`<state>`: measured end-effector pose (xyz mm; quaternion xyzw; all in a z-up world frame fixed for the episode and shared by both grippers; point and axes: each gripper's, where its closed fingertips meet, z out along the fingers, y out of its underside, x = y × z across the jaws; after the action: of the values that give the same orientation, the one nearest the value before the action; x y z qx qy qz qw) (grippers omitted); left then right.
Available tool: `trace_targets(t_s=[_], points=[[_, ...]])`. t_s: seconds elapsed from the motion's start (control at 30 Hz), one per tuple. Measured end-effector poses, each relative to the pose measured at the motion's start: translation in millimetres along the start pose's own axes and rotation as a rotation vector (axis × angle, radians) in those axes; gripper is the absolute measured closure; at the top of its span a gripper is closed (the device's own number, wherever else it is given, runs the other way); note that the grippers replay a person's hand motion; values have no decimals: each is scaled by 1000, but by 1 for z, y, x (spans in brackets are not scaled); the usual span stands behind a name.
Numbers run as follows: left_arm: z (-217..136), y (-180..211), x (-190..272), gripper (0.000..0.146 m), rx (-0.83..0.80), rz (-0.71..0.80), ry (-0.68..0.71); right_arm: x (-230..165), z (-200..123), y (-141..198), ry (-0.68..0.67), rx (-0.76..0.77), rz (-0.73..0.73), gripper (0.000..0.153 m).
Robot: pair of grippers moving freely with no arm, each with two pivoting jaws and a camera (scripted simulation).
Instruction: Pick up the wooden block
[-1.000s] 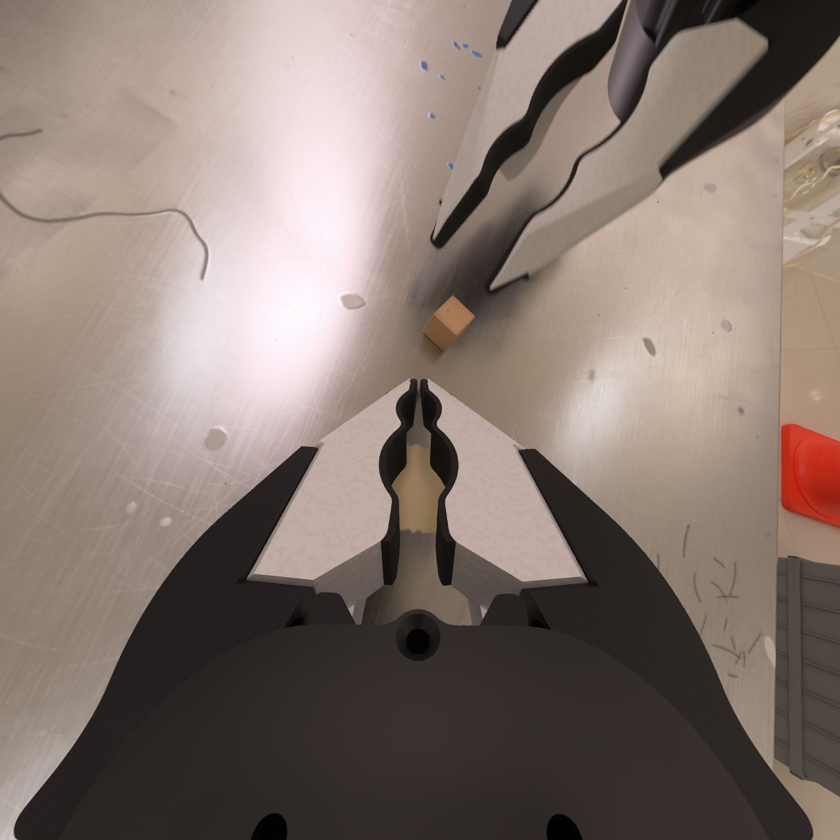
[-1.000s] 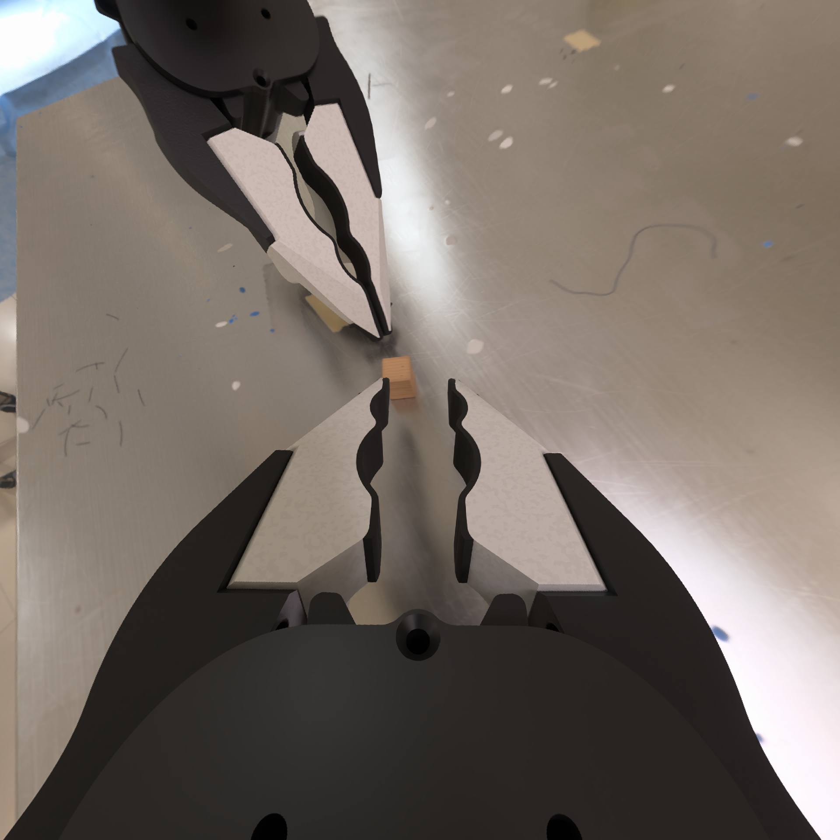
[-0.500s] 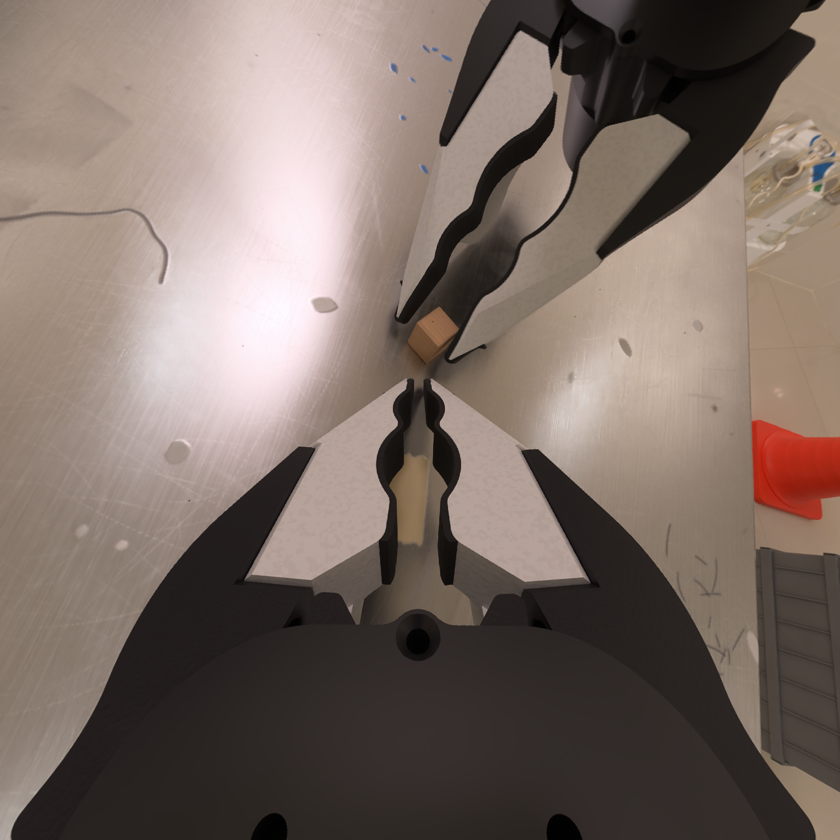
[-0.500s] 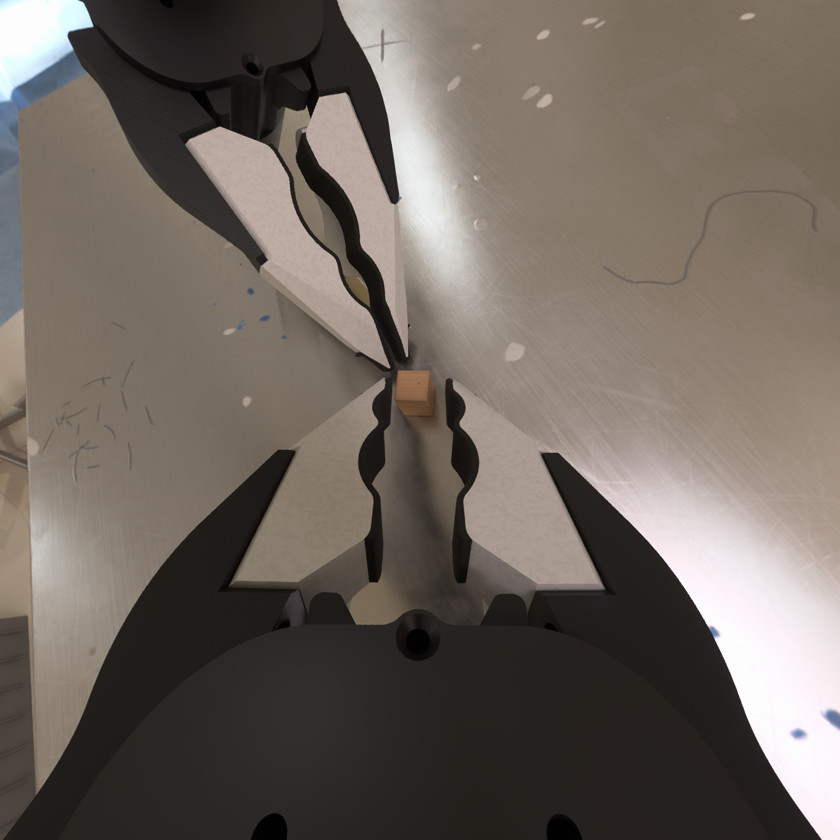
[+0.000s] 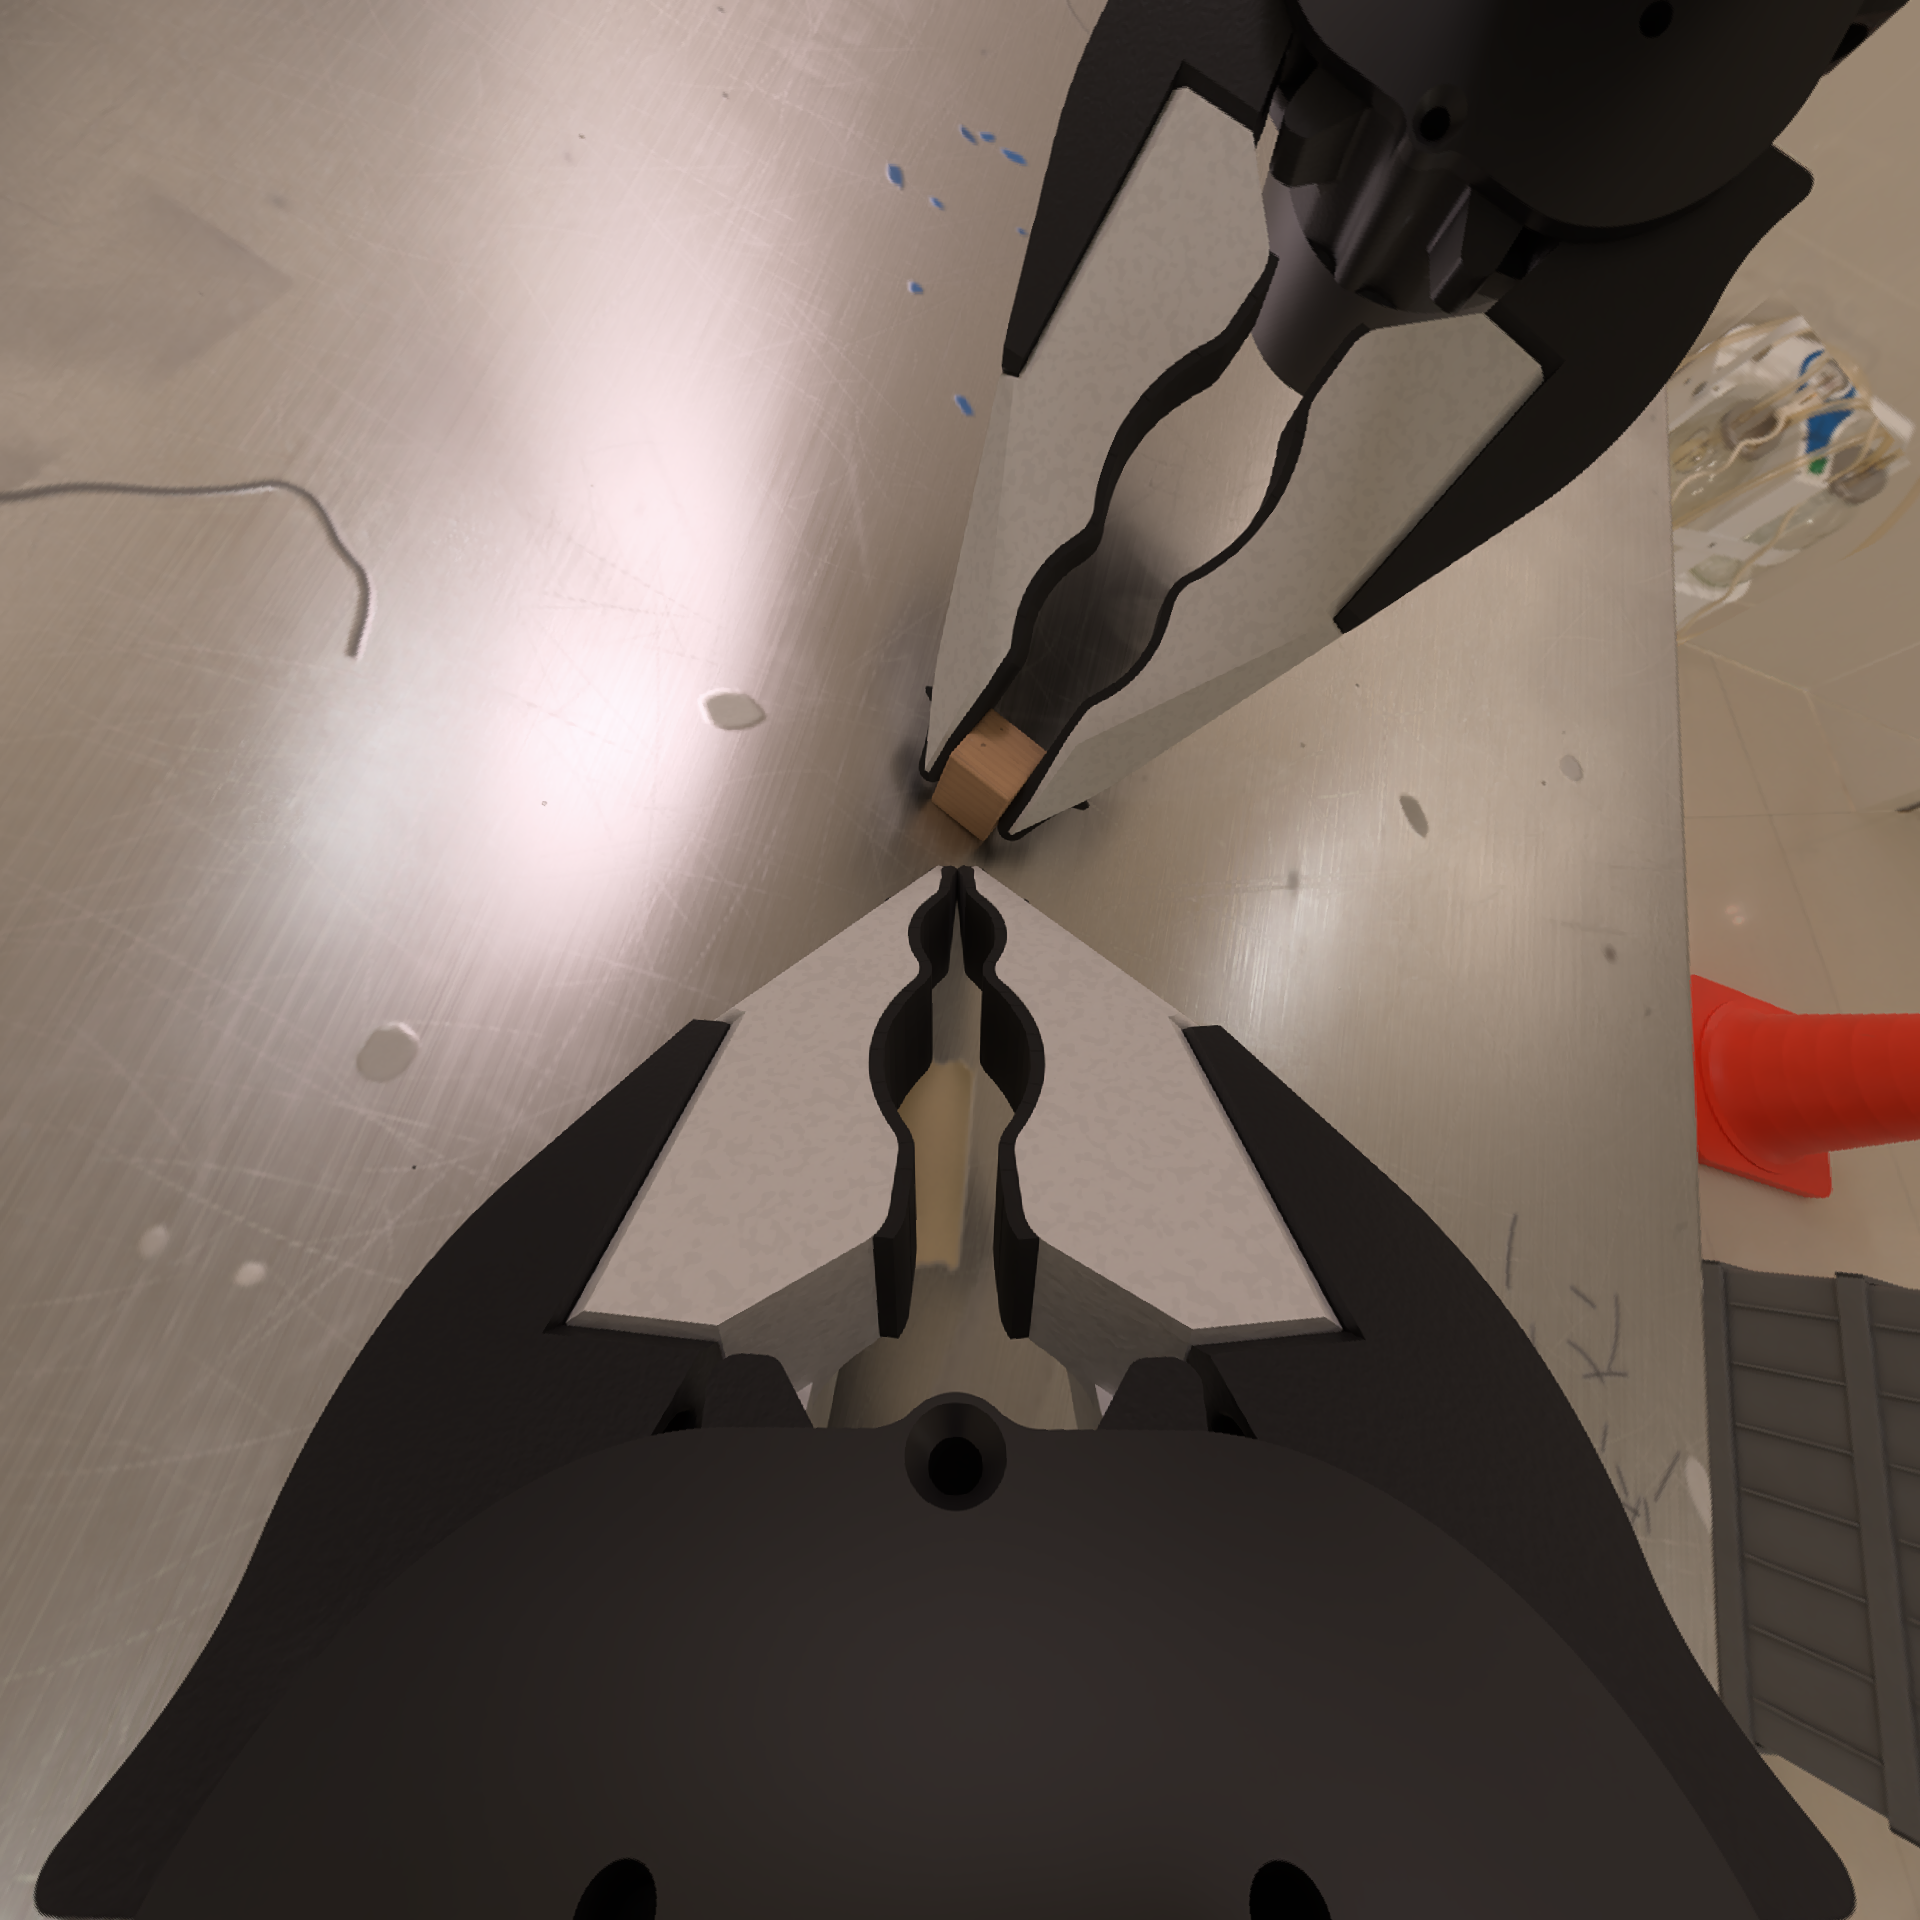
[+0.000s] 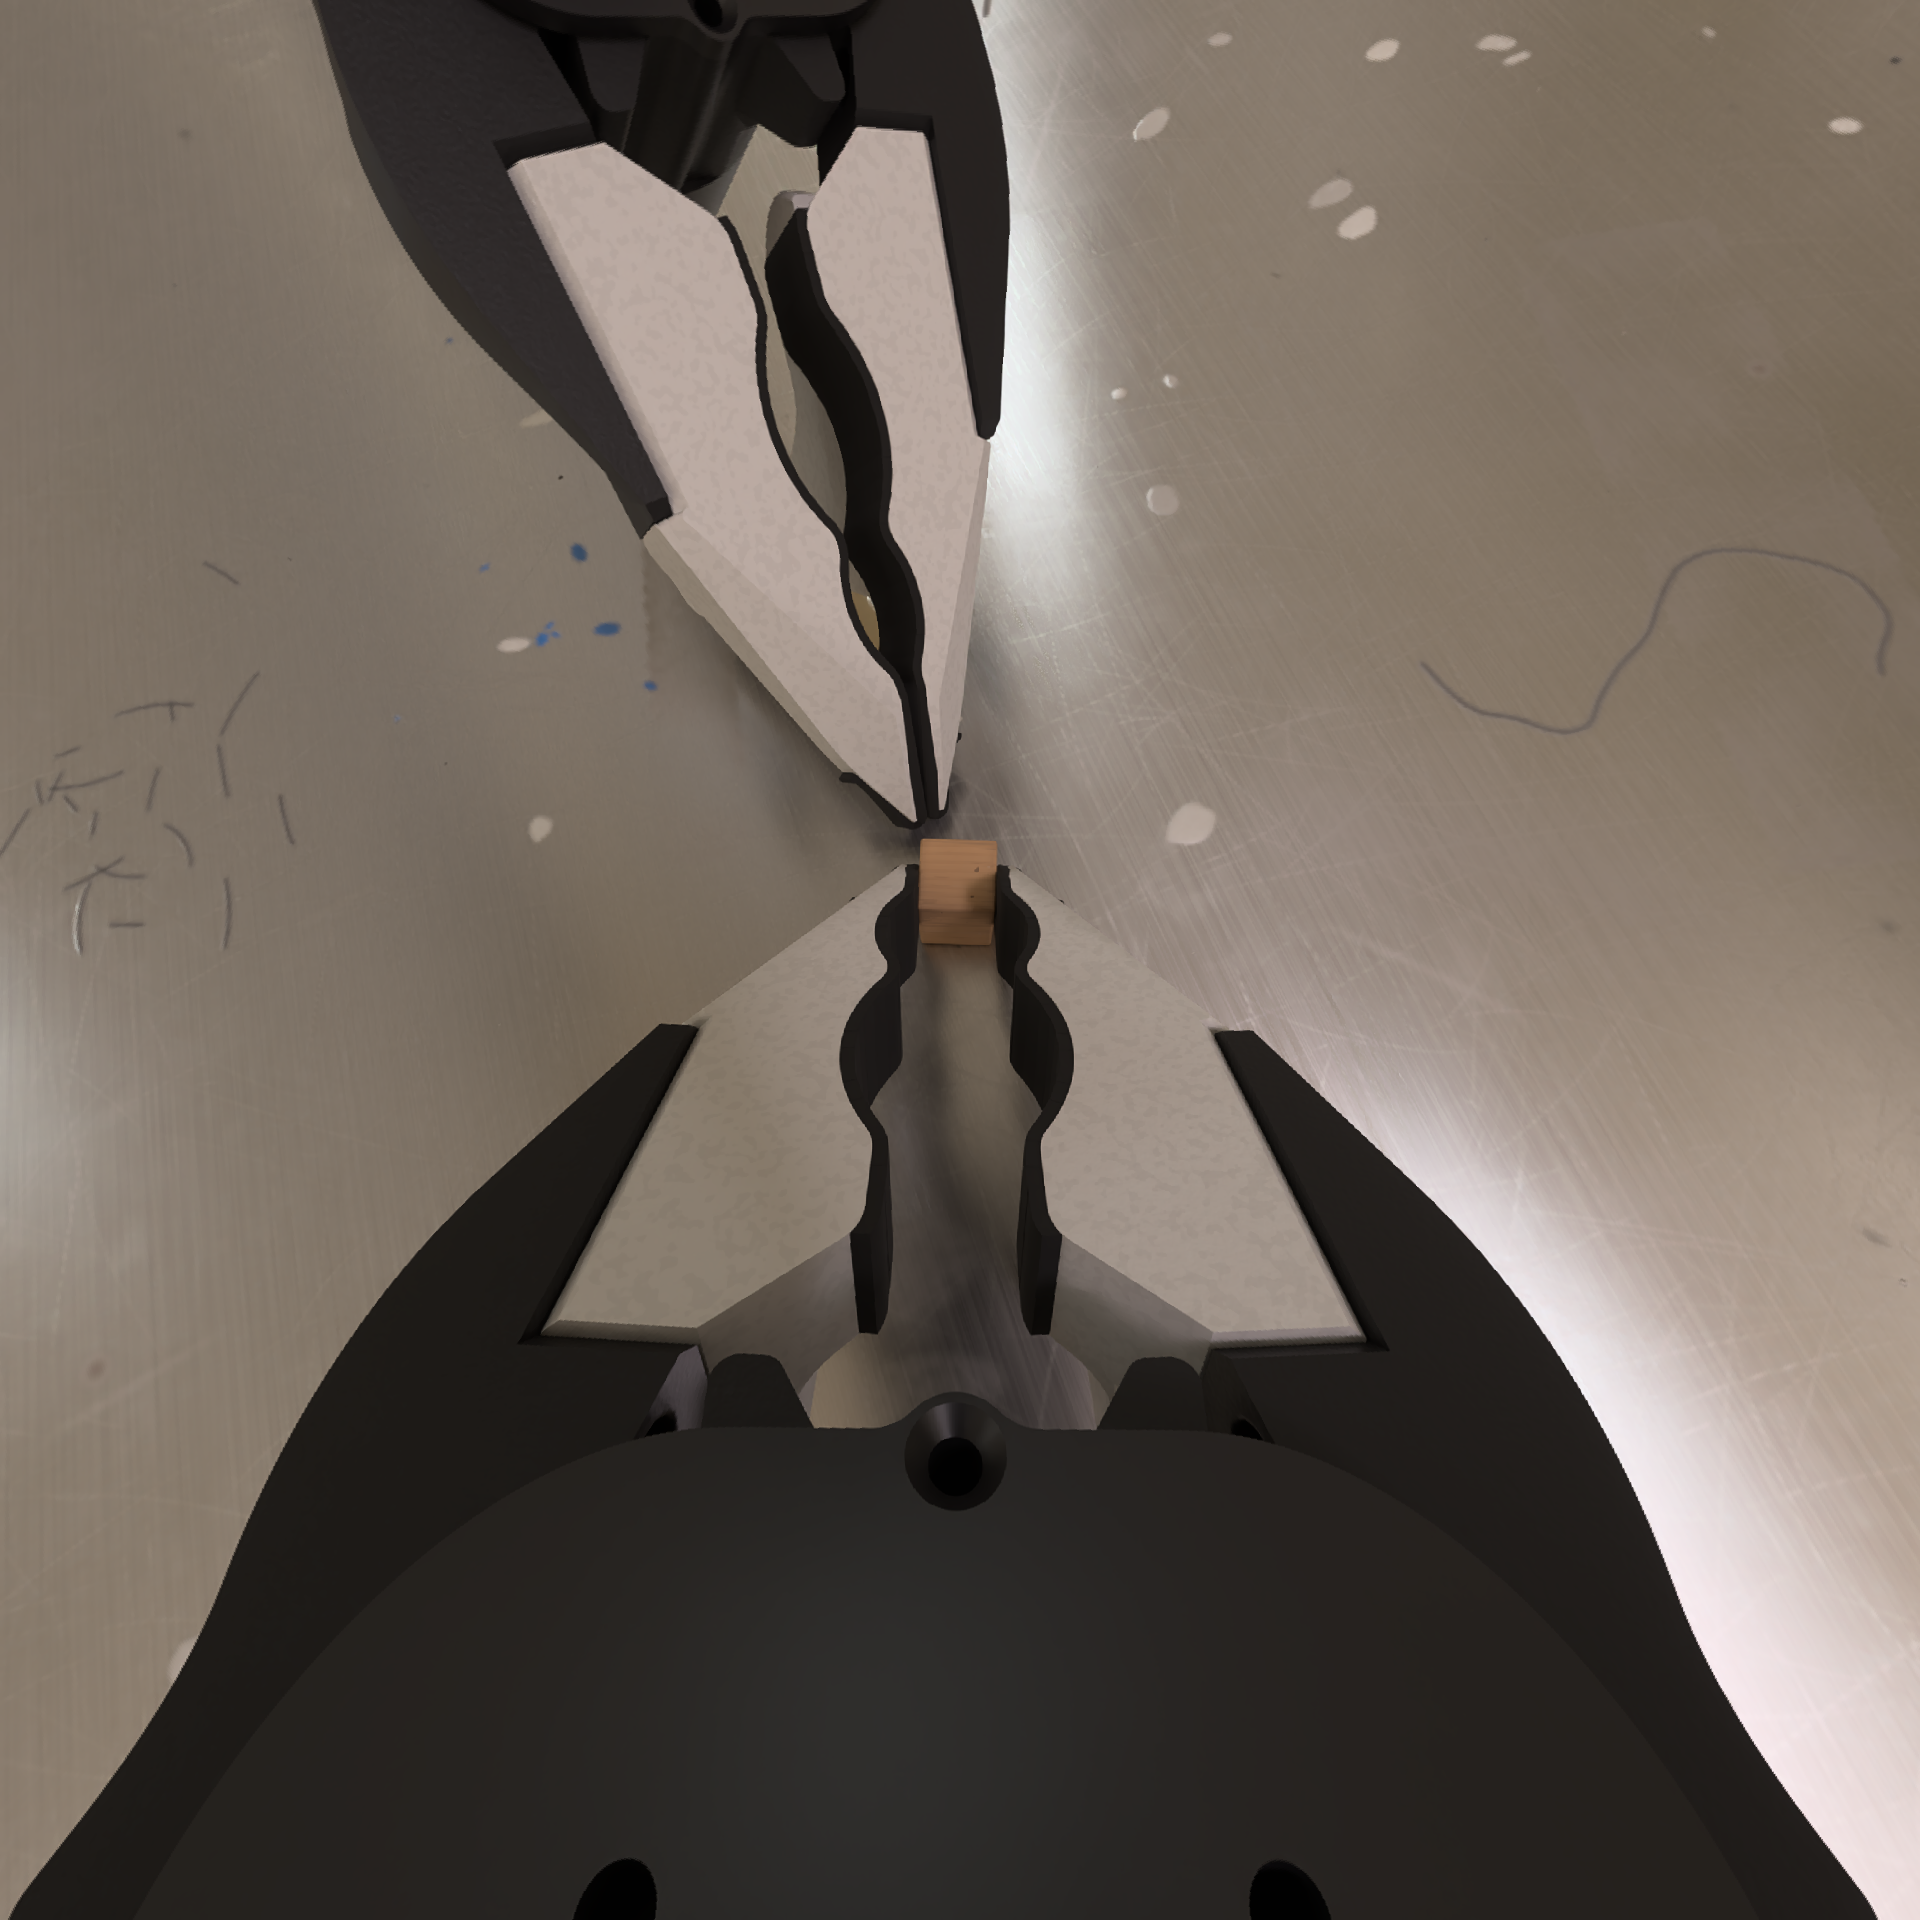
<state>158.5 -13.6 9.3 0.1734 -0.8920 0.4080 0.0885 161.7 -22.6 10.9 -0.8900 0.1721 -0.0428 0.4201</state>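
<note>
Now the right gripper (image 6: 958, 883) has its two fingertips on either side of the wooden block (image 6: 957, 891), whereas half a second ago the block lay just at the tips and a second ago clearly ahead of them. Its jaws have narrowed and appear to touch the block's side faces; whether they already press firmly cannot be told. The block rests on the table (image 5: 436, 790), not yet lifted, so the grasp looks nearly complete and the lift remains. The left gripper (image 5: 957, 879) has its jaws pressed together, empty, with its tips just beside the block and pointing toward it. The block is a small pale-brown cube with sharp edges and faint grain. The table is brushed metal, glossy, finely scratched, speckled with white and blue paint flecks and pencil marks. Each finger is a light grey wedge with a wavy black inner edge on a matte black body. Beyond the table edge stands an orange cone (image 5: 1808, 1091).
</note>
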Motion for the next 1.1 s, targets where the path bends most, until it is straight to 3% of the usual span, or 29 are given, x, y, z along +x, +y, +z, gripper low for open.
trace_targets(t_s=[0.23,0.43,0.7,0.87,1.1], points=[[0,-1,0,146,5,4,-8,0,-1,1,41,-18,-79,139],[0,-1,0,146,9,-4,-2,0,-1,1,43,-12,-64,139],[-9,-18,-2,125,141,-68,28,15,-30,-22,28,243,112,139],[-12,-35,5,122,245,-20,26,25,-53,-32,-12,424,220,139],[-13,-41,4,120,281,-21,12,17,-47,-29,10,370,124,139]])
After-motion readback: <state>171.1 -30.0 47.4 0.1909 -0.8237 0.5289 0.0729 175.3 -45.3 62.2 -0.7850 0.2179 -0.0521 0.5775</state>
